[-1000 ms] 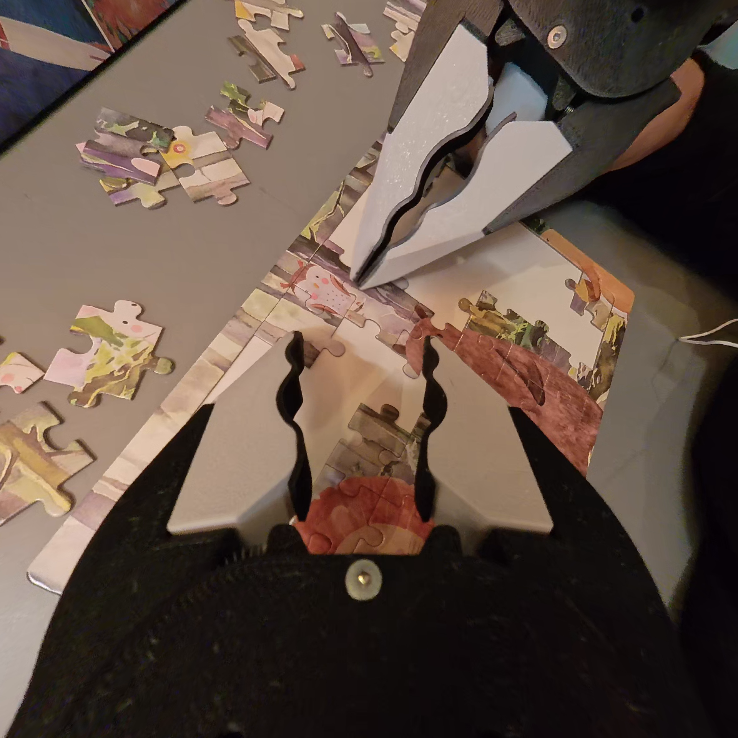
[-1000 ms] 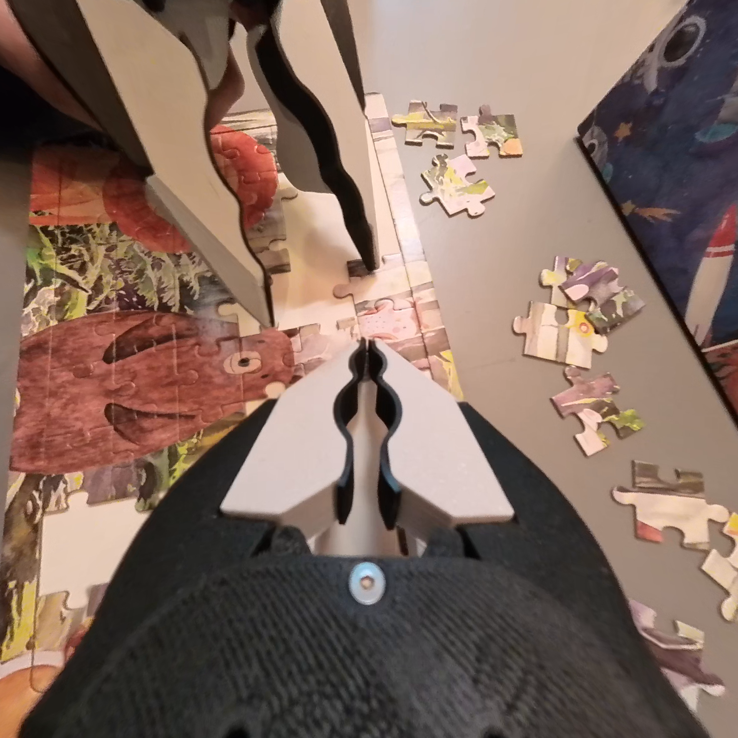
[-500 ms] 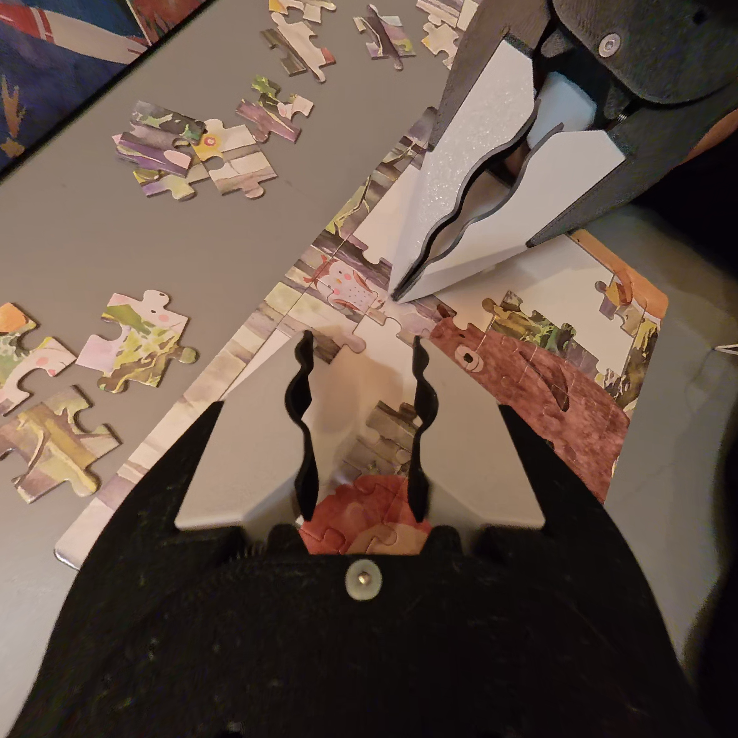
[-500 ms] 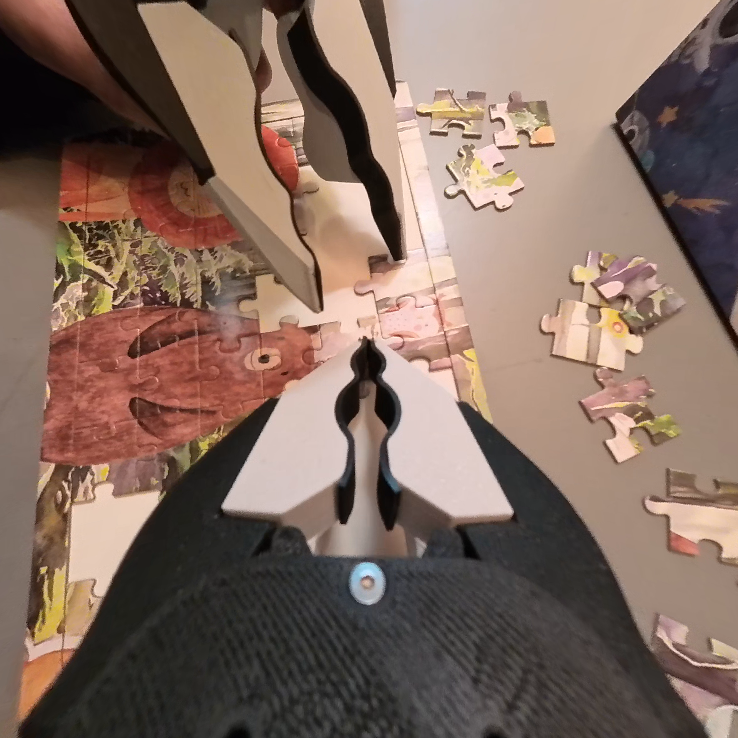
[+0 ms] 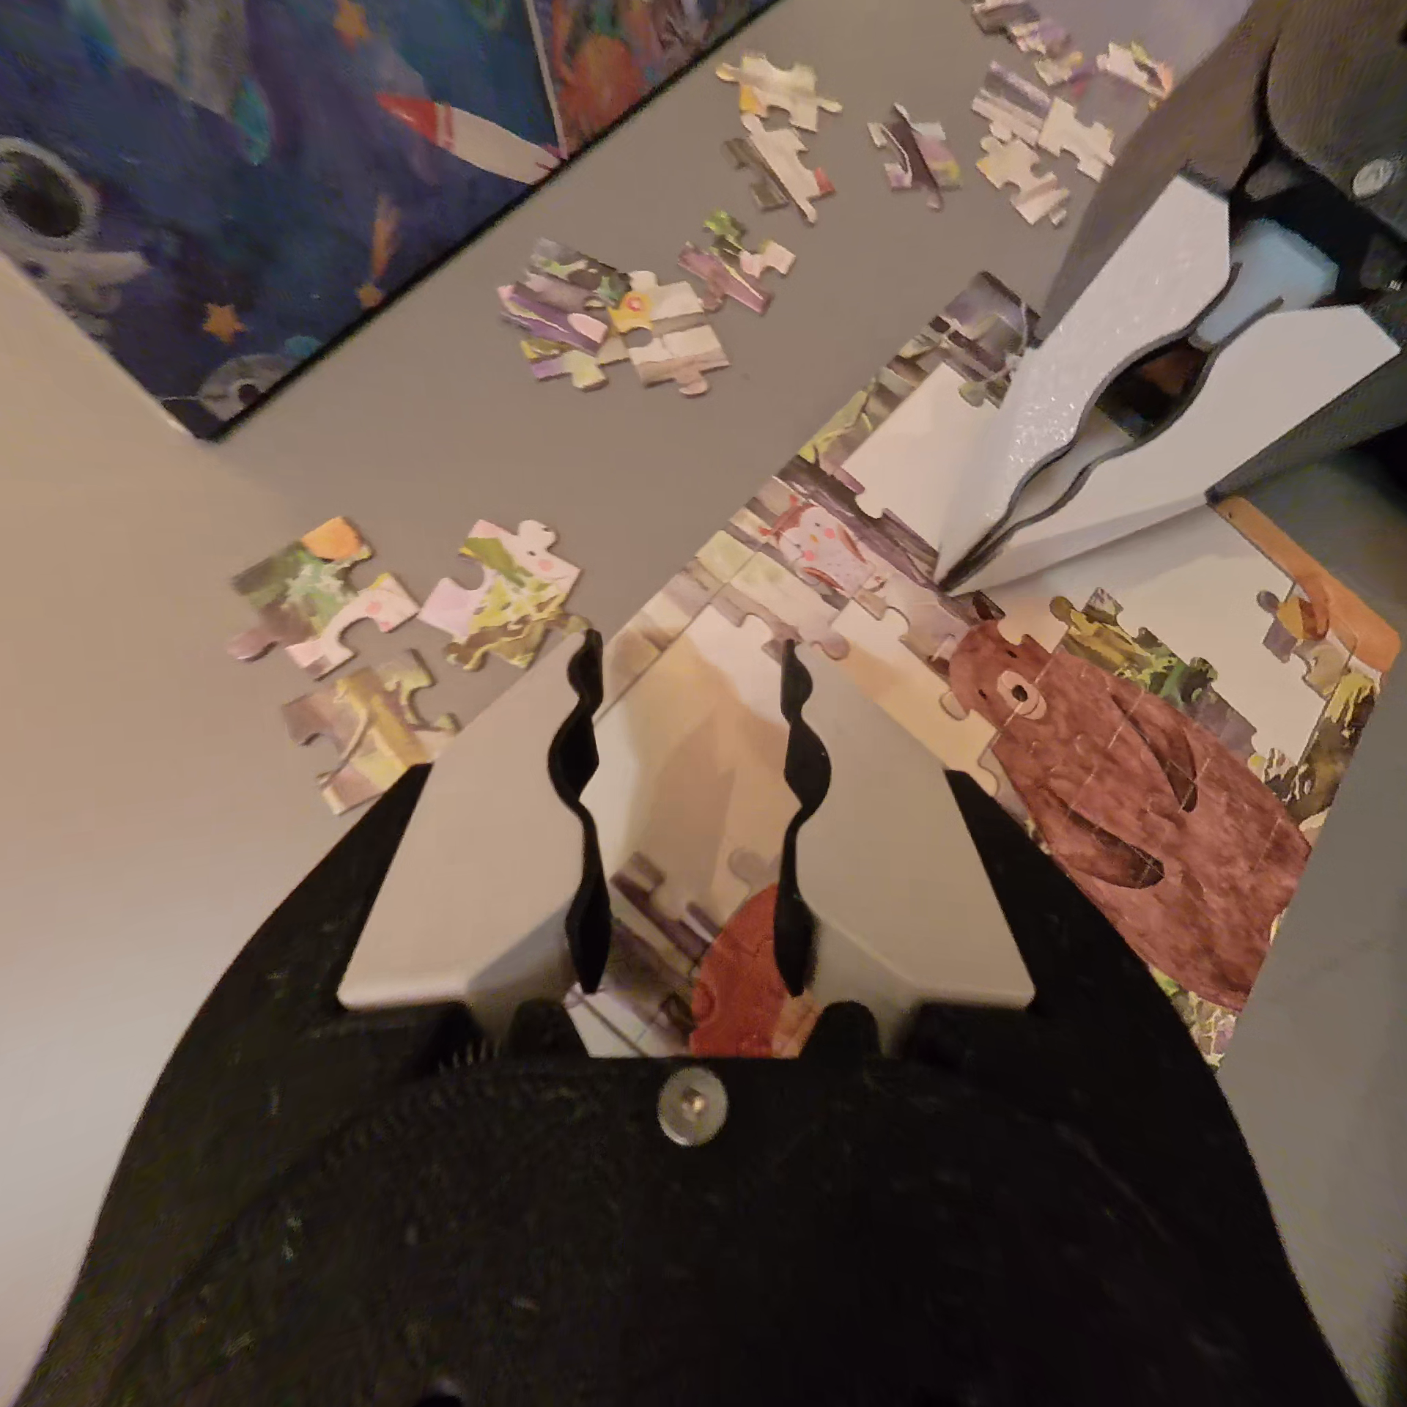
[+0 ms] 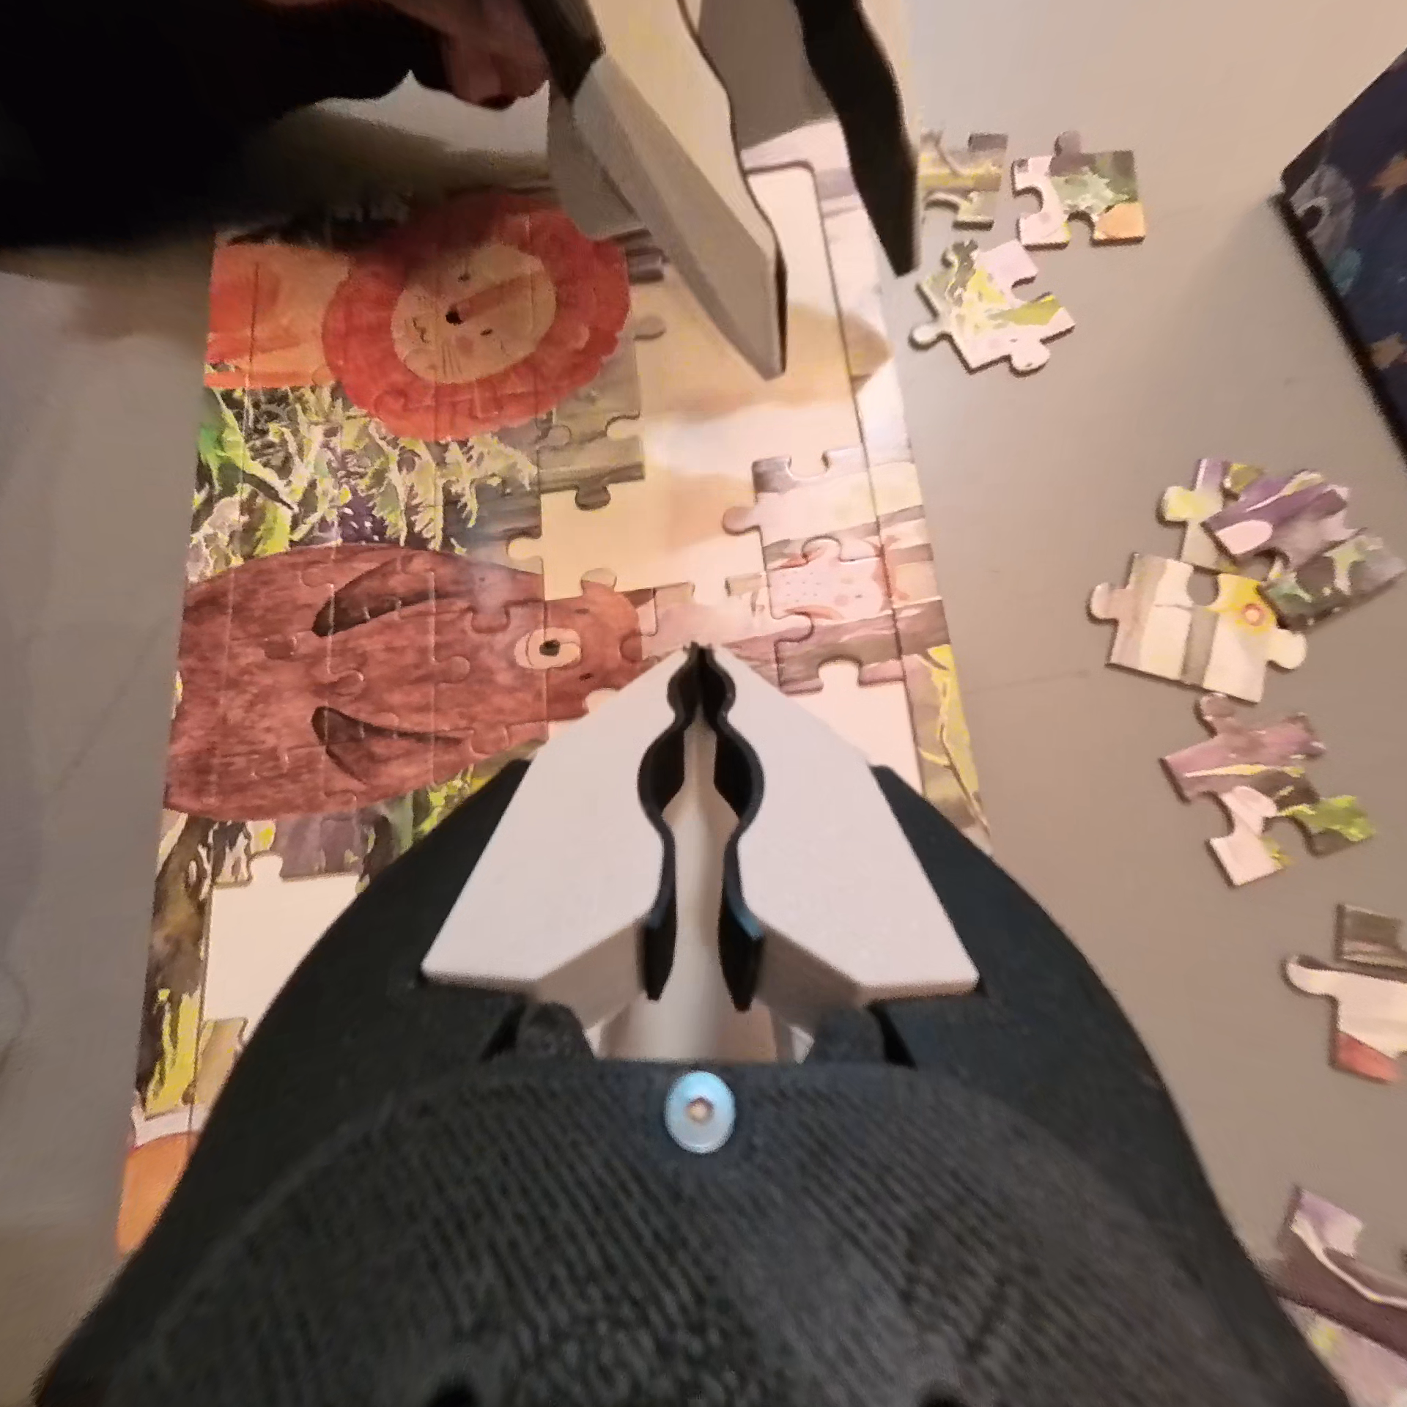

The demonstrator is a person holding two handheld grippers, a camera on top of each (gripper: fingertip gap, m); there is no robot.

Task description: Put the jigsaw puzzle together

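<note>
The partly built jigsaw puzzle (image 5: 898, 457) lies on the grey table, with a brown bear (image 5: 1127, 799), a lion (image 6: 472, 320) and a pink owl piece (image 6: 822, 586) in place and a bare white gap (image 6: 685, 487) in the middle. My left gripper (image 5: 687, 647) is open and empty above the puzzle's left edge, close to a loose green-and-pink piece (image 5: 502, 594). It also shows at the top of the right wrist view (image 6: 837, 320). My right gripper (image 6: 697, 647) is shut, its tip on the puzzle beside the bear's head; it also shows in the left wrist view (image 5: 948, 586).
Several loose pieces lie on the table beside the puzzle: two more near the left gripper (image 5: 320, 601) (image 5: 365, 723), a joined cluster (image 5: 617, 327) (image 6: 1203, 609) and others farther off (image 5: 776, 160). A dark blue space-picture box (image 5: 228, 190) stands along the far edge. To the loose green-and-pink piece (image 5: 502, 594): left tips about 4 cm, right tips about 12 cm.
My left gripper has drawn back and to the left, from over the white gap to the puzzle's edge near the loose pieces, still open. My right gripper stays shut beside the bear's head.
</note>
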